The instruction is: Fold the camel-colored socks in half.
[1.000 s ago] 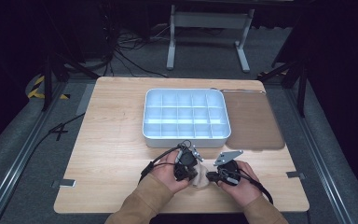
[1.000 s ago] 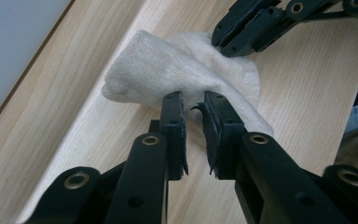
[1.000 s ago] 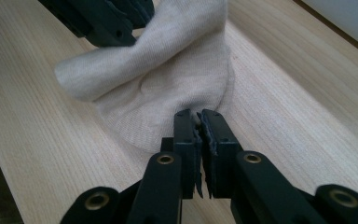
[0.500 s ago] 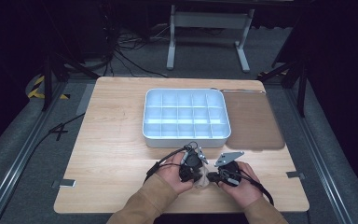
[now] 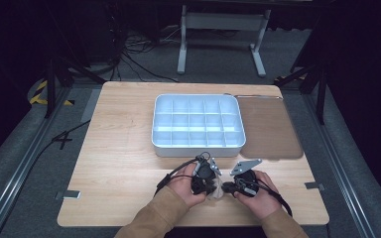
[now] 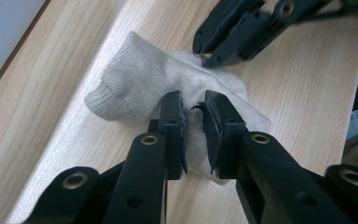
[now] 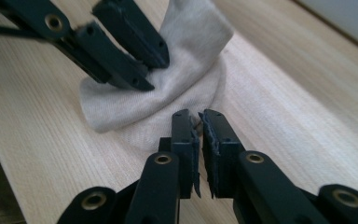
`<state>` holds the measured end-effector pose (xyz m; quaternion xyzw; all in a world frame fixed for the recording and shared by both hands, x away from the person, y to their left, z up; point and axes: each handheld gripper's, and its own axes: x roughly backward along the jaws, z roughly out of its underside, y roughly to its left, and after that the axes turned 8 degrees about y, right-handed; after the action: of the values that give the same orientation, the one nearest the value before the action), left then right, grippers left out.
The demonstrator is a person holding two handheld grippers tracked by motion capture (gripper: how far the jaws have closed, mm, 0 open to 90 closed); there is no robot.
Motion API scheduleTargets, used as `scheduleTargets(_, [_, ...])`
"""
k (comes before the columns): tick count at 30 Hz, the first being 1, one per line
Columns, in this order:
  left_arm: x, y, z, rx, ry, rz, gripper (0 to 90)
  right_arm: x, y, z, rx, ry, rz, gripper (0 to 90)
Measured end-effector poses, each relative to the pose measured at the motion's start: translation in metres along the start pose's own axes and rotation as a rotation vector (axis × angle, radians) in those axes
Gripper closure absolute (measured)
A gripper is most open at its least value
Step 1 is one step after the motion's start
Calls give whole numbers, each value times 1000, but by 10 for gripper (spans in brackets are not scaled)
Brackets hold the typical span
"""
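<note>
Beige knitted sock (image 6: 158, 88) lies crumpled on the wooden counter (image 5: 124, 148); left gripper (image 6: 194, 122) and right gripper (image 7: 198, 135) each pinch its fabric between nearly closed jaws

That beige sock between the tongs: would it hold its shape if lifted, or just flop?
Probably flop: the sock is thin knit, already bunched and creased where the left tongs and right tongs pinch it. It looks light for its size. On the wooden table it would likely drag and wrinkle rather than roll.
</note>
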<state>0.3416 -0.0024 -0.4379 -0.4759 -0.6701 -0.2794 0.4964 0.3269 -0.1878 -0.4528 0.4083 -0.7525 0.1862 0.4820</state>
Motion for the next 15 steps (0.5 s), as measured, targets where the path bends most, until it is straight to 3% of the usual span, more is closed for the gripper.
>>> scheduleTargets(7, [1, -1, 1, -10, 0, -13, 756, 13, 0, -4, -4, -75, 12, 876])
scheduleTargets(9, [0, -2, 2, -1, -8, -16, 755, 14, 0, -7, -16, -132, 19, 899])
scheduleTargets(15, [1, -4, 4, 0, -9, -31, 751, 17, 0, -15, -30, -225, -8, 900])
